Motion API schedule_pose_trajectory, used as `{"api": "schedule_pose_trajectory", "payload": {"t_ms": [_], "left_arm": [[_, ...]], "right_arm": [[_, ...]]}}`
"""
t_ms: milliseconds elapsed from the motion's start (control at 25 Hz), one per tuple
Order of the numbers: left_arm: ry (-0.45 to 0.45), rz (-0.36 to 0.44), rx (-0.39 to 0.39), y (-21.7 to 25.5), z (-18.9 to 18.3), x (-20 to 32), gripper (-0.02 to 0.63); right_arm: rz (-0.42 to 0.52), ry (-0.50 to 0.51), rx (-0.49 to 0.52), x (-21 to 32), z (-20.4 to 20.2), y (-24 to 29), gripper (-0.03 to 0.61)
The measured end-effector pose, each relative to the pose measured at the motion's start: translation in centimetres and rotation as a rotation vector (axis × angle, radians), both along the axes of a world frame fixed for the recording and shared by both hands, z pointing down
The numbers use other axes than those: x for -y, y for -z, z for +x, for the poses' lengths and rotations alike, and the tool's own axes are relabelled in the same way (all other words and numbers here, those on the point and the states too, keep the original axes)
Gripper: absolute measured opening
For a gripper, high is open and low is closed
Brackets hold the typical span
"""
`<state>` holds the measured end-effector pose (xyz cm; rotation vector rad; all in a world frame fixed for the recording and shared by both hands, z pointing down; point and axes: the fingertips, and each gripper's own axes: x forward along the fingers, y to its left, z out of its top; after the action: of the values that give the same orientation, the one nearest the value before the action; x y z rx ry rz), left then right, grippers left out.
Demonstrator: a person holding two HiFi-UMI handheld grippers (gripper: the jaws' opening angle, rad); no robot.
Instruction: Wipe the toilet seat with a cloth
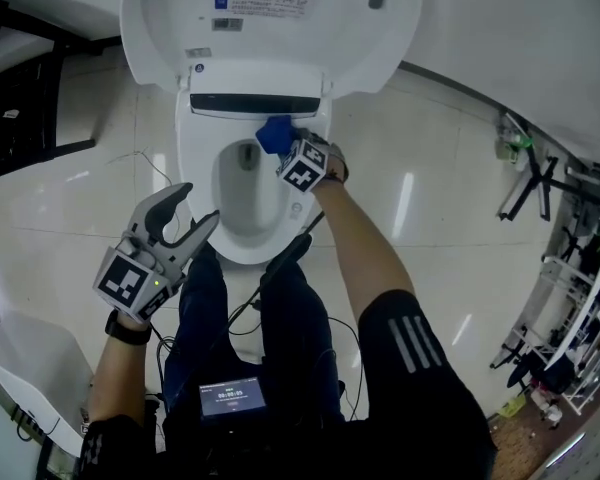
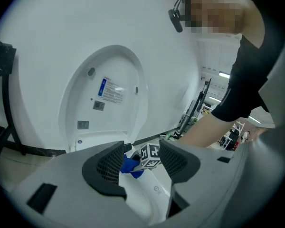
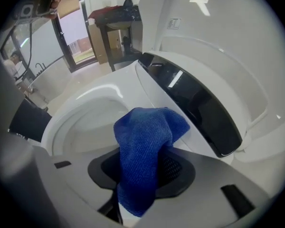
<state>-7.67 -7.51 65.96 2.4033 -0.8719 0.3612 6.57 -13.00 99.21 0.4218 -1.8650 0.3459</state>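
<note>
A white toilet with its lid [image 1: 270, 18] raised stands ahead; the seat [image 1: 195, 173] rings the bowl. My right gripper [image 1: 280, 143] is shut on a blue cloth [image 1: 274, 133] and holds it at the back right of the seat, by the dark hinge strip [image 1: 255, 103]. In the right gripper view the blue cloth [image 3: 145, 148] bulges out from between the jaws above the seat rim [image 3: 66, 115]. My left gripper [image 1: 195, 213] hangs open and empty at the front left of the bowl. From the left gripper view, the cloth [image 2: 131, 166] and the right gripper's marker cube [image 2: 151, 156] show between the jaws.
Glossy tiled floor [image 1: 420, 198] surrounds the toilet. A black rack [image 1: 15, 88] stands at the far left, a white bin [image 1: 30, 363] at the near left, and stands with cables [image 1: 565, 298] at the right. A person's legs [image 1: 250, 348] are just before the bowl.
</note>
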Motion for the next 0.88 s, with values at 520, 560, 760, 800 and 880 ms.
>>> {"api": "schedule_pose_trajectory", "payload": {"t_ms": [520, 560, 760, 800, 880], "left_arm": [[-0.006, 0.001, -0.032, -0.6, -2.9, -0.1, 0.238], [-0.009, 0.003, -0.035, -0.4, -2.6, -0.2, 0.238], [-0.015, 0.010, -0.046, 0.6, -2.1, -0.4, 0.238], [-0.019, 0.009, -0.045, 0.6, -2.0, -0.6, 0.238], [-0.028, 0.007, -0.043, 0.7, -1.7, -0.9, 0.238]], "right_arm": [[-0.241, -0.053, -0.073, -11.7, -0.1, -2.3, 0.170], [-0.252, -0.060, -0.066, -13.2, -0.1, -2.2, 0.170], [-0.301, -0.107, -0.023, -18.5, -1.1, -2.2, 0.169], [-0.315, -0.101, -0.020, -19.3, -1.5, -2.2, 0.169], [-0.342, -0.079, -0.021, -20.8, -2.2, -2.3, 0.169]]}}
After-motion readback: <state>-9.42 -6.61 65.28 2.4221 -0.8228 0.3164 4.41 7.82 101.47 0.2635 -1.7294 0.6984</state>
